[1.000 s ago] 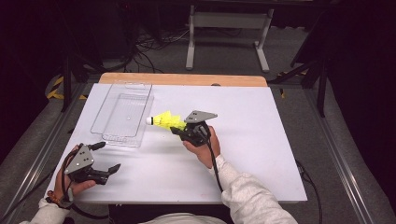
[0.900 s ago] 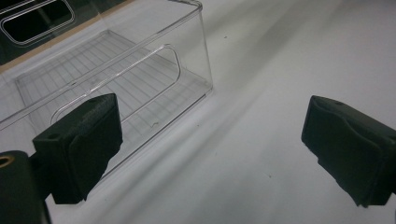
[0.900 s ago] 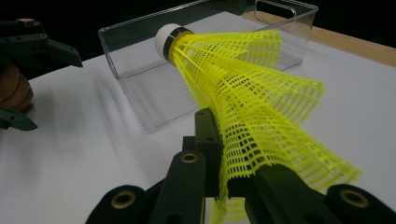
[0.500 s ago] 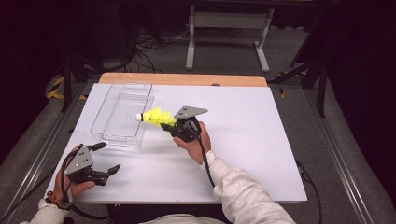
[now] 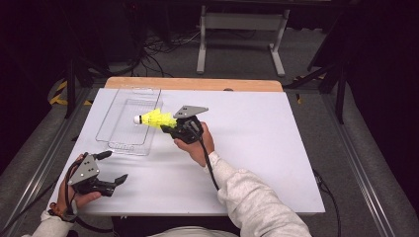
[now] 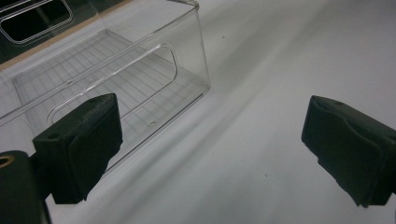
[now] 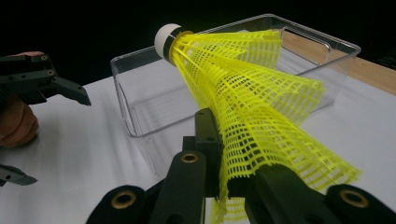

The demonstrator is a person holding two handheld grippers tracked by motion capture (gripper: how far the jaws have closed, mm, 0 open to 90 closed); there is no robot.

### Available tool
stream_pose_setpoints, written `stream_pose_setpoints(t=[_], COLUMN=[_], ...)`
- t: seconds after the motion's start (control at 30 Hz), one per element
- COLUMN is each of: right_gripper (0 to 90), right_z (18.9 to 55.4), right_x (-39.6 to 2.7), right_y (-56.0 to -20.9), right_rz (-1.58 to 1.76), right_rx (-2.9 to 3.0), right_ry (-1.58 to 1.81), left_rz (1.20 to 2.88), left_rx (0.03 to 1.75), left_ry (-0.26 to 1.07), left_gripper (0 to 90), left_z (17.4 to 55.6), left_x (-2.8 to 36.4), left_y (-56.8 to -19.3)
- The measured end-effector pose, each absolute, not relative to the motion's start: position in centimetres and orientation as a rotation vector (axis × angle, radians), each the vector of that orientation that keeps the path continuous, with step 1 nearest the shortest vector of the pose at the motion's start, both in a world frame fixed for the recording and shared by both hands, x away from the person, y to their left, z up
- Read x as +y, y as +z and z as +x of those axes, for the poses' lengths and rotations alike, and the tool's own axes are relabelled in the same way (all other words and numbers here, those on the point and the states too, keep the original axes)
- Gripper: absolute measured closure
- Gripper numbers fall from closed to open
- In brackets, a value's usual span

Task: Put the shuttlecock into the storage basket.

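- One item in play — a yellow shuttlecock (image 5: 154,119), pinched at its skirt by the right gripper (image 5: 172,129), jaws clamped nearly shut on the mesh.
- Position: shuttlecock held up off the table, cork nose pointing toward the clear bin (image 5: 129,121); in the high view the nose sits over the bin's near-right part, skirt trailing back across the rim. Not released.
- Progress, as judged: pickup done, carry mostly done. Left to do — lower or tip the shuttlecock into the bin, open the jaws, draw the hand clear.
- Left gripper (image 5: 109,167) rests at the near-left corner of the table (image 5: 257,148), jaws wide apart, nothing between them; its own view looks past both pads at the bin's near wall.
- Shuttlecock: plastic lattice skirt, bright yellow, flared cone now squashed flat and folded where the jaws bite; rounded white cork tip (image 7: 166,37) with a dark band below it. Light, springy; skirt likely to pop back on release.
- Bin: transparent rigid plastic, rectangular, rounded corners, cut-out handle slots in the end walls, faint grid pattern on the floor. Empty inside.
- Table: smooth matte white top, a strip of bare wood along the far edge.
- Gripper pads (image 6: 88,140): black, blocky, dull finish.
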State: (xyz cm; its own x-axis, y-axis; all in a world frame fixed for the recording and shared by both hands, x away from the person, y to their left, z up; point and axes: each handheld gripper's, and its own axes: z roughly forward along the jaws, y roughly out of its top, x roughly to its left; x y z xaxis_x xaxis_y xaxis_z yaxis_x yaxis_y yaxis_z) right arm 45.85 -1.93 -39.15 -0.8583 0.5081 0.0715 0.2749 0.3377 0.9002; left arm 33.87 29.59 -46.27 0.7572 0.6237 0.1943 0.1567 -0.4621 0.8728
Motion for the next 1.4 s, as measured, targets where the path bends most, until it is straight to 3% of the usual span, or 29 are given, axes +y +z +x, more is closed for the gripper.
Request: stream_pose_setpoints(t=[0.67,1.4], right_gripper=[88.2,88.1], right_z=[47.3,47.9], right_x=[2.9,7.7], right_y=[-37.3,-38.8], right_rz=[0.629,0.584], right_rx=[2.419,2.515], right_ry=[1.522,1.463], left_rz=[1.998,1.996], left_rx=[0.575,0.568], left_ry=[0.614,0.603], left_gripper=[6.1,6.2], left_z=[33.9,33.9], left_x=[29.6,29.8], left_y=[-46.3,-46.3])
